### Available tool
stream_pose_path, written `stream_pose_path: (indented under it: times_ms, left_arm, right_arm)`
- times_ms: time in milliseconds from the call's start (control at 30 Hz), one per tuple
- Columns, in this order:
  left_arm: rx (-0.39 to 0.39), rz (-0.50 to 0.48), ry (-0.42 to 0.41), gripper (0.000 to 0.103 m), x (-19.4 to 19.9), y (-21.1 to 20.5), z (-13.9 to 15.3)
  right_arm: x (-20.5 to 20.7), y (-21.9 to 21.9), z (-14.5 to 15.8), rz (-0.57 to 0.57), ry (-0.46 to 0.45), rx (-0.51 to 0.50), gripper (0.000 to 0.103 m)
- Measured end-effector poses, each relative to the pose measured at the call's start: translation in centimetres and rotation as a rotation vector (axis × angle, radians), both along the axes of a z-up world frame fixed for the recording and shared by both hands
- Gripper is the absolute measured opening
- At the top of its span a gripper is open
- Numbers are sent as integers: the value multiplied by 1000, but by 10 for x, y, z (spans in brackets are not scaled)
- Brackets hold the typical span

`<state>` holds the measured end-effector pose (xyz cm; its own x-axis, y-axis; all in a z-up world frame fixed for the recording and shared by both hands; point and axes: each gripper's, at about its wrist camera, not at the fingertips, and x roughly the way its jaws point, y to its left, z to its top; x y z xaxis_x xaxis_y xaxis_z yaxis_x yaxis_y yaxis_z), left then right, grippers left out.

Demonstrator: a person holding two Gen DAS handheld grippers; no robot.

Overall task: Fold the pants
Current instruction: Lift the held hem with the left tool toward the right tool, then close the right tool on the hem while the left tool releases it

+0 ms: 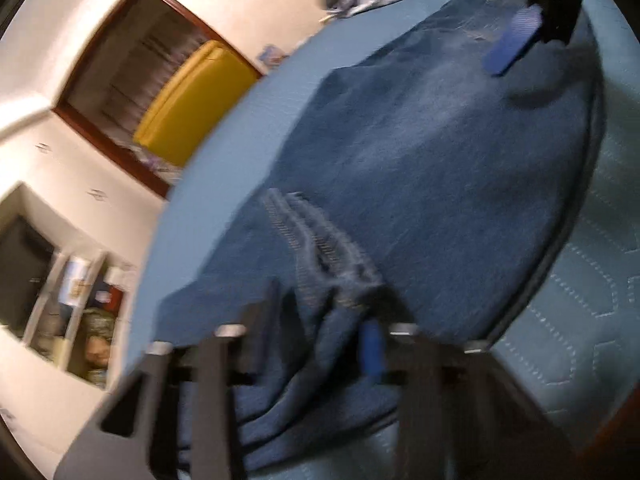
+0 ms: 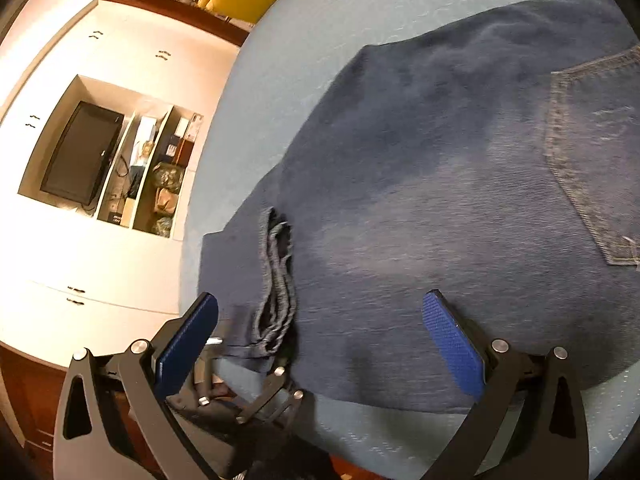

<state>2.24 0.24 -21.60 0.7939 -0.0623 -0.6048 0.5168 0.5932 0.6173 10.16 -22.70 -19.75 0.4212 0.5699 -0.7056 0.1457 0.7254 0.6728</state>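
Nearest in the left wrist view, the left gripper has its fingers nearly closed on a bunched fold of the jeans at the hem; blur hides the exact contact. In the right wrist view, the right gripper hangs over the jeans with fingers spread wide and nothing between them. The jeans lie mostly flat on the blue bed, back pocket up. Beyond stand white cabinets, a dark screen and a yellow cushion.
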Motion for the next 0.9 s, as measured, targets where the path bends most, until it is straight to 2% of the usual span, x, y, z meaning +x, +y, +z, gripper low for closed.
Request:
stream_pose_path:
  times_ms: [33, 100, 200, 333, 500, 633, 700, 767, 900]
  left_arm:
    - [7, 5, -27, 13, -1, 2, 0]
    - [-48, 12, -67, 12, -9, 10, 10]
    - [-149, 40, -64, 11, -8, 24, 26]
    - [-200, 59, -70, 11, -3, 35, 44]
    - [-188, 37, -96, 11, -7, 36, 52]
    - [-170, 28, -101, 11, -11, 37, 46]
    - [-143, 20, -101, 11, -15, 33, 38]
    - [-101, 19, -119, 11, -17, 23, 32]
    - [-58, -16, -158, 11, -19, -5, 29]
  right_arm:
    - [2, 0, -1, 4, 13, 24, 98]
    - [10, 6, -6, 12, 50, 88, 98]
    - [26, 22, -18, 31, 124, 228, 98]
    - [46, 48, -32, 66, 199, 362, 98]
    - [80, 82, -40, 113, 217, 371, 99]
    - [114, 105, -44, 190, 184, 236, 96]
    - [125, 112, -43, 226, 141, 147, 65]
    - [132, 117, -40, 276, 95, 72, 13]
    - [130, 100, -18, 309, -21, -23, 13]
